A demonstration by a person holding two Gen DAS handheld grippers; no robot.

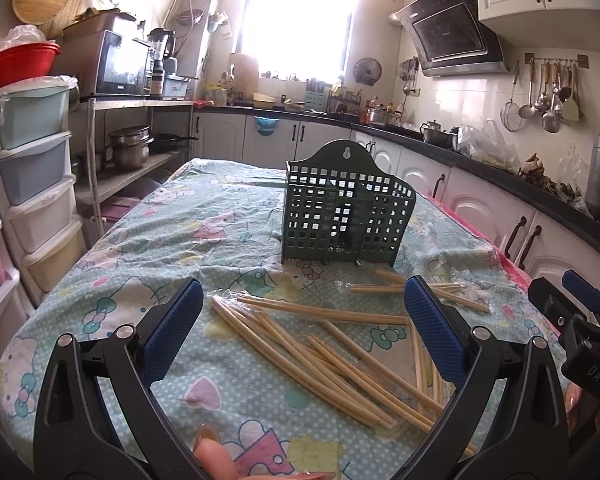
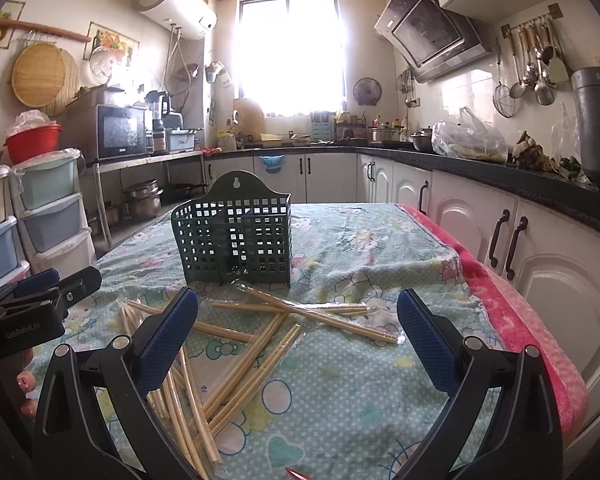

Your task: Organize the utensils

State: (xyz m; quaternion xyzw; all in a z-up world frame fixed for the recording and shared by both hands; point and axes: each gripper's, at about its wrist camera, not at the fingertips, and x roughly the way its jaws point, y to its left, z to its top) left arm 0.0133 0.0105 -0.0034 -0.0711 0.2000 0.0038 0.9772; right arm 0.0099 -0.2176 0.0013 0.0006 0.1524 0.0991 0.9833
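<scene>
"GenRobot.AI" is printed in pale letters on the black body of the left hand-held gripper (image 2: 40, 304). The right hand-held gripper (image 1: 580, 320) carries "DAS". The grey rice cooker (image 2: 598, 120) reads roughly "SUPOR", blurred.

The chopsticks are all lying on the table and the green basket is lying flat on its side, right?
Not quite. The chopsticks do lie scattered on the table, but the green basket stands upright, open end up, behind them. Both wrist views show it.
</scene>
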